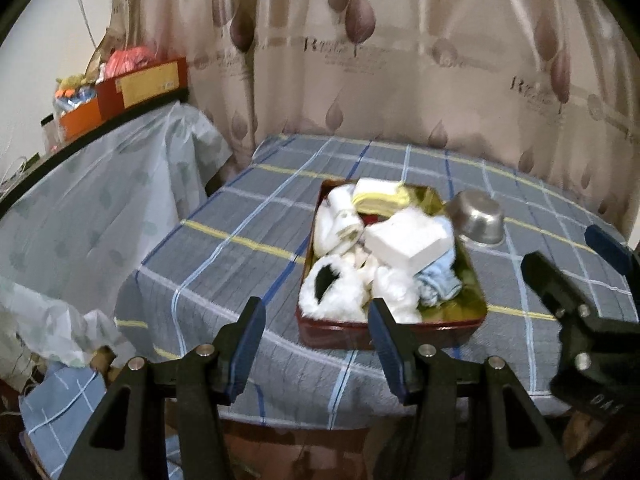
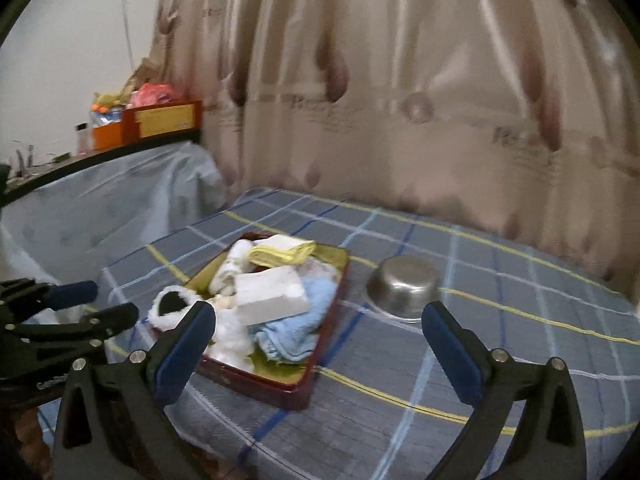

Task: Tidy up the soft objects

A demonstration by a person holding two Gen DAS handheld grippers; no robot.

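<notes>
A red tin tray [image 1: 384, 330] [image 2: 264, 384] sits on the plaid-covered table. It holds soft things: a white furry slipper [image 1: 336, 290] [image 2: 170, 308], a white foam block [image 1: 408, 240] [image 2: 272, 292], a light blue cloth [image 1: 438, 280] [image 2: 300, 328], a folded yellow cloth [image 1: 380, 196] [image 2: 282, 252] and a white rolled sock [image 1: 340, 216]. My left gripper [image 1: 316, 316] is open and empty, above the table's near edge in front of the tray. My right gripper [image 2: 320, 320] is open and empty, to the right of the tray; it also shows in the left wrist view [image 1: 568, 264].
A steel bowl [image 1: 476, 216] [image 2: 404, 286] stands upside down on the table right of the tray. A curtain [image 1: 400, 48] hangs behind. A covered shelf at left carries red and orange boxes [image 1: 140, 84]. Cloth lies on the floor at lower left [image 1: 60, 400].
</notes>
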